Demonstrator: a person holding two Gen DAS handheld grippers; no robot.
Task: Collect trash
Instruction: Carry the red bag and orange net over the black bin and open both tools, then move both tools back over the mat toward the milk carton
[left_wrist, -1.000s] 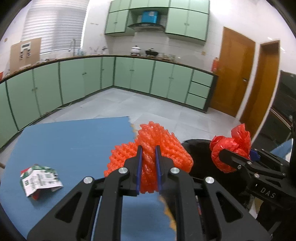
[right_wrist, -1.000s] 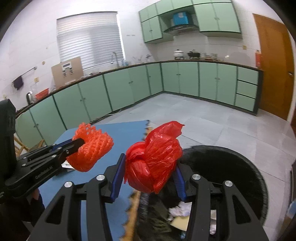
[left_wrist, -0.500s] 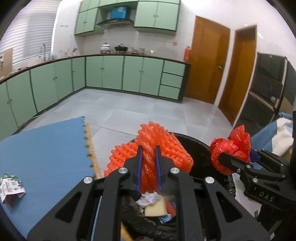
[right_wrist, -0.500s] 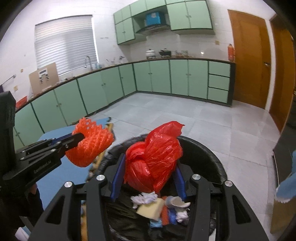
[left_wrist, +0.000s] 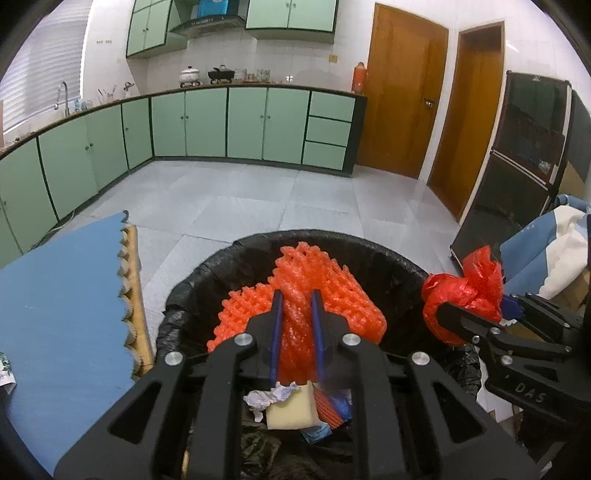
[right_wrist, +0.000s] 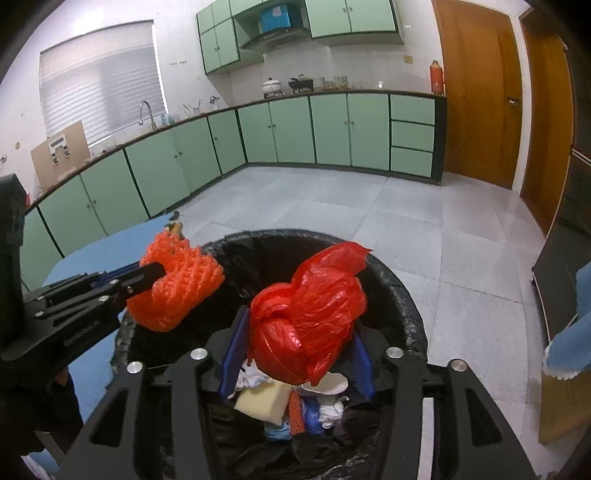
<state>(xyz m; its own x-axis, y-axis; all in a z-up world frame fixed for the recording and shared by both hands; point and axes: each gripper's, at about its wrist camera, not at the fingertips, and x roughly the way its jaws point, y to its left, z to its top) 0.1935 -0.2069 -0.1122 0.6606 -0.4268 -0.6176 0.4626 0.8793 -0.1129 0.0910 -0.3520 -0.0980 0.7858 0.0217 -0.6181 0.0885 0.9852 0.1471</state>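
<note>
Orange foam netting (left_wrist: 295, 310), an open diamond mesh bunched into a lump, is pinched between the jaws of our left gripper (left_wrist: 295, 314), above the open mouth of the black-lined bin (left_wrist: 369, 251). Our right gripper (right_wrist: 295, 339) clamps a crumpled, glossy red plastic bag (right_wrist: 310, 314) over the same bin, nearer its right rim. Inside, we see a pale yellow sponge block (right_wrist: 264, 400), white crumpled paper (right_wrist: 330, 408) and blue scraps (right_wrist: 312, 417); deeper contents are lost in dark liner folds. A blue foam mat (left_wrist: 62, 295) with a scalloped edge lies left of the bin, cut off by the frame.
</note>
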